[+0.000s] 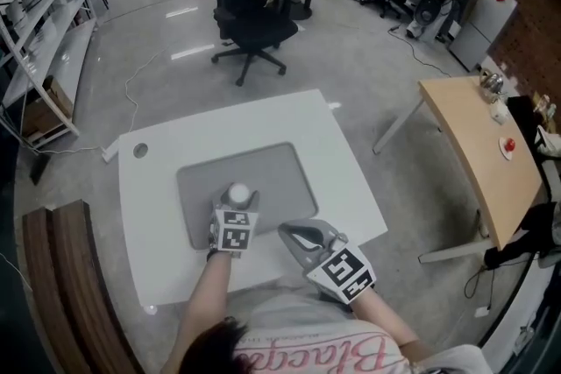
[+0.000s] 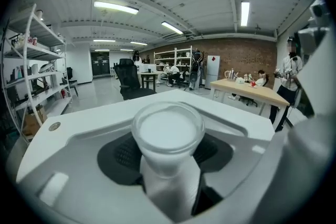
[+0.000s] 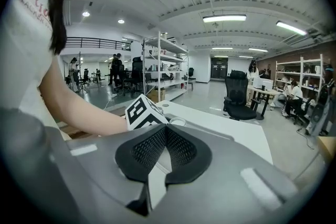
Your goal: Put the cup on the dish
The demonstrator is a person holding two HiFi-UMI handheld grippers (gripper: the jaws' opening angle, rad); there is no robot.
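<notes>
A white cup [image 1: 238,193] stands upright over the near part of a grey rectangular mat [image 1: 272,171] on the white table [image 1: 342,153]; whether it touches the mat I cannot tell. My left gripper [image 1: 237,208] is shut on the cup from the near side. In the left gripper view the cup [image 2: 168,131] fills the gap between the black pads [image 2: 122,157], with its mouth facing the camera. My right gripper [image 1: 289,232] is shut and empty by the mat's near right corner. In the right gripper view its pads [image 3: 181,148] meet, and the left gripper's marker cube [image 3: 143,112] shows beyond. No dish is in sight.
A black office chair [image 1: 250,13] stands beyond the table's far edge. A wooden desk [image 1: 478,144] is at the right, shelving [image 1: 39,31] at the left, and a wooden bench [image 1: 70,293] at the near left. The table has a round hole [image 1: 140,151].
</notes>
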